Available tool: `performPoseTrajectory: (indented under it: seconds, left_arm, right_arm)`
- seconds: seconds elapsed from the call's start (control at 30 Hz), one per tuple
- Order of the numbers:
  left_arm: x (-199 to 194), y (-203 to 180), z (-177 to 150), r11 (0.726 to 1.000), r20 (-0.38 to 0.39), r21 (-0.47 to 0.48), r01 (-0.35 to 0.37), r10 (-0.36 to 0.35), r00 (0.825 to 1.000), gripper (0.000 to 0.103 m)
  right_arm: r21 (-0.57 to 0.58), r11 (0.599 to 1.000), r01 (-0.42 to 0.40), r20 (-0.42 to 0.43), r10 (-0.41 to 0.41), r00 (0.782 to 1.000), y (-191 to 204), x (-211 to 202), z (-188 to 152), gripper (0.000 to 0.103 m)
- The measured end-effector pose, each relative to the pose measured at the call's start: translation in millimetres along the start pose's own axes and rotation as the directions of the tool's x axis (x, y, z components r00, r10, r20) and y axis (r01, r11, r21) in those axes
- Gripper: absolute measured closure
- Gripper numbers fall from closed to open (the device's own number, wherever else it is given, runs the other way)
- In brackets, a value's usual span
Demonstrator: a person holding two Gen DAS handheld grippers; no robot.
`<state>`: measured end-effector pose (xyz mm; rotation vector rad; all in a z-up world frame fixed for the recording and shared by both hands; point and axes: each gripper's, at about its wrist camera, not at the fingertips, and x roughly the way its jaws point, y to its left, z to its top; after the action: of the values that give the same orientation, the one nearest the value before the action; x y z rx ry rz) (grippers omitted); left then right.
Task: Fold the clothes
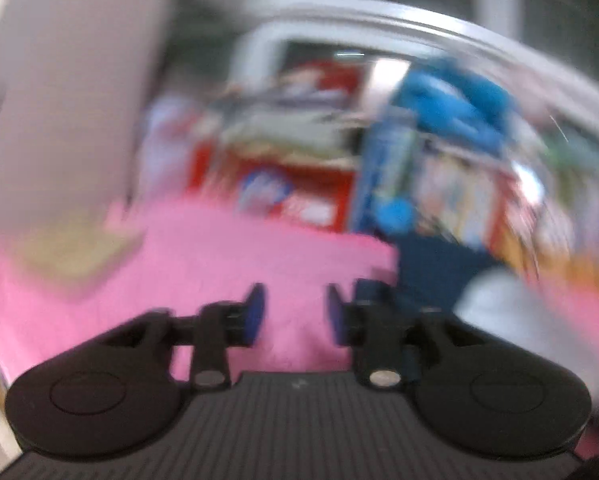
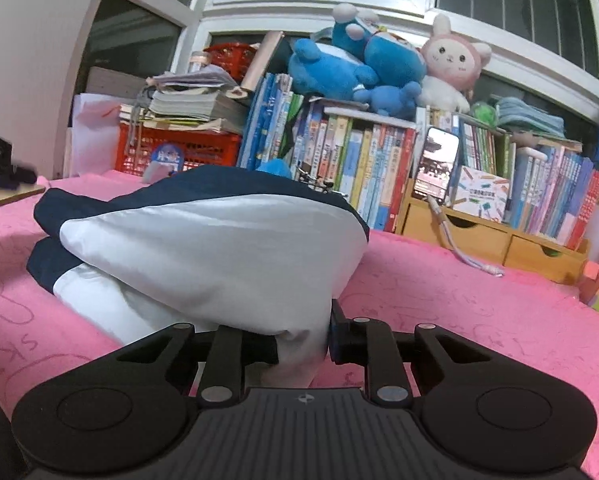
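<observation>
While the right gripper (image 2: 303, 340) is pinching the garment (image 2: 203, 248) to carry a fold over, the left gripper (image 1: 295, 316) is hanging open, empty, above the pink cloth (image 1: 227, 248).

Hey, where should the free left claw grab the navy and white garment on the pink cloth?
Probably the navy edge of the navy and white garment, coming from its left: that edge lies exposed on the pink cloth, opposite the white corner the right claw pinches. The left claw is open.

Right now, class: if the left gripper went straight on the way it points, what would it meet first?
Probably the pink cloth ahead of the open left gripper; the view is blurred, so depth is uncertain.
</observation>
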<state>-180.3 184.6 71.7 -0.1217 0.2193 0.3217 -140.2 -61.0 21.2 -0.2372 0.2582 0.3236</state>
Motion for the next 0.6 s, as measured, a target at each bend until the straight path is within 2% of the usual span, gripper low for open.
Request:
performPoseTrajectory:
  seconds: [0.03,0.07,0.13,0.2,0.27,0.37,0.5,0.57,0.6]
  left_arm:
    - [-10,-14,1,0.992,0.016,0.121,0.039,-0.042,0.999,0.047]
    - [-19,-26,2,0.972,0.014,0.213,0.100,-0.106,0.994,0.038]
    - [-27,-52,-1,0.908,-0.025,0.362,0.210,-0.216,0.976,0.038]
    - [-29,-76,-7,0.828,-0.062,0.489,0.275,-0.282,0.957,0.037]
    - [-27,-101,-16,0.725,-0.098,0.610,0.320,-0.332,0.938,0.037]
    - [-16,-129,-30,0.617,-0.145,0.703,0.352,-0.361,0.921,0.037]
    - [-2,-156,-47,0.502,-0.181,0.786,0.360,-0.370,0.911,0.037]
    - [2,-168,-56,0.440,-0.166,0.835,0.329,-0.369,0.914,0.038]
    - [5,-173,-59,0.418,-0.154,0.855,0.307,-0.360,0.920,0.042]
  right_arm:
    - [-0.003,1.000,-0.006,0.003,0.006,1.000,0,1,0,0.080]
    - [-0.002,1.000,-0.011,0.005,0.011,1.000,0,1,0,0.080]
    - [0.003,1.000,-0.022,0.003,0.022,1.000,-2,1,0,0.080]
    - [0.017,0.999,-0.033,-0.001,0.033,0.999,-5,0,0,0.080]
    - [0.029,0.999,-0.041,-0.003,0.042,0.999,-9,-1,1,0.080]
    - [0.043,0.998,-0.045,-0.005,0.046,0.999,-12,-1,0,0.079]
    - [0.068,0.997,-0.046,-0.009,0.047,0.999,-15,-1,-3,0.079]
    - [0.077,0.996,-0.045,-0.012,0.046,0.999,-16,-1,-5,0.079]
    - [0.082,0.996,-0.044,-0.015,0.046,0.999,-16,-1,-6,0.079]
